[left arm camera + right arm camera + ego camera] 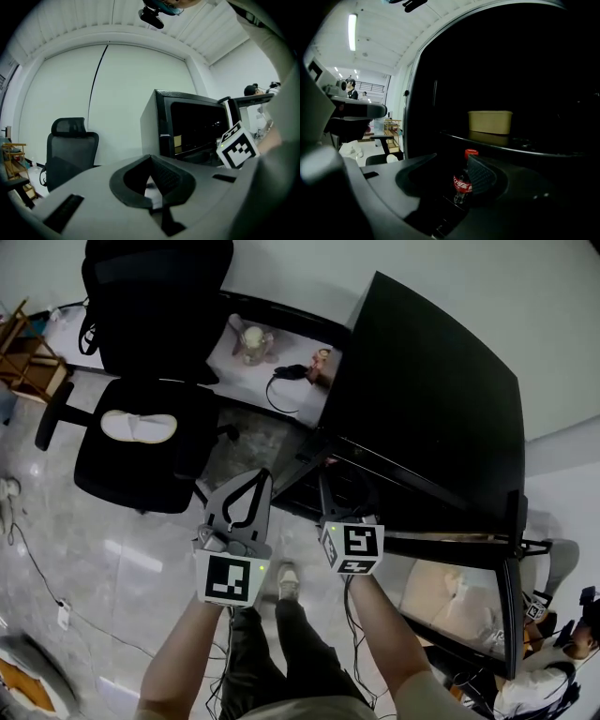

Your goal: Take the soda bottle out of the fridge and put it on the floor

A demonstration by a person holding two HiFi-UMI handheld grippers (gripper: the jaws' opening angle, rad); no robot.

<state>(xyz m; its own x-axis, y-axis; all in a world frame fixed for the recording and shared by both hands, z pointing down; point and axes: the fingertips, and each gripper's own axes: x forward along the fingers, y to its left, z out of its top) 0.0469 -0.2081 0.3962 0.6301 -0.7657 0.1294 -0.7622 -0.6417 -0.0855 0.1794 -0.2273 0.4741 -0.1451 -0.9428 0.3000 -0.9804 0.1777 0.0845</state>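
My left gripper [151, 161] has its jaws closed together on nothing. My right gripper [451, 164] is spread wide and grips nothing. The soda bottle [462, 183] stands upright just beyond, framed between its jaws, inside the dark fridge [525, 70], below a shelf holding a tan tub [490, 122].

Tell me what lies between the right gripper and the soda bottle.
Nothing visible: in the right gripper view the soda bottle shows through the gap of the open right gripper, untouched, with only dark fridge space before it.
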